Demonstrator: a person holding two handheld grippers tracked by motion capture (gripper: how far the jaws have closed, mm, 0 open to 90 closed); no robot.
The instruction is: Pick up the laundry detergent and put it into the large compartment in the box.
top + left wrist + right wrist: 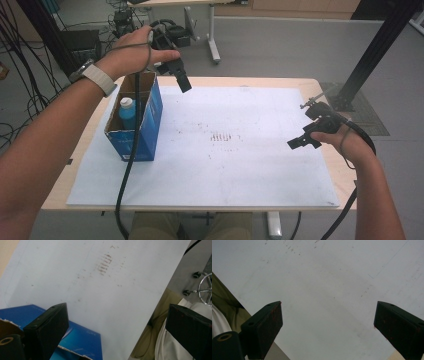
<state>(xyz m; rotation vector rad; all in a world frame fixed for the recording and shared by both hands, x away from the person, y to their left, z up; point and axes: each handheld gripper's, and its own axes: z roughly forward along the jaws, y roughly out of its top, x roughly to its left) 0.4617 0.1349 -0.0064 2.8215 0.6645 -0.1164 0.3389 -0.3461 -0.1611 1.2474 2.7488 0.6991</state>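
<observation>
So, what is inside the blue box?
The blue box is open at the top and holds a blue bottle with a white cap. The box walls cover the bottle's lower part and the box floor.

- Even, soft indoor light in the high view; the white sheet (250, 165) on the table (320, 87) is bright with no glare
- The blue box (142, 132) throws only a faint shadow
- Both gripper views look dimmer and greyish, slightly grainy
- The black jaws close to each lens are soft, their surfaces nearly featureless
- A vague shadow lies across the sheet in the right gripper view
</observation>
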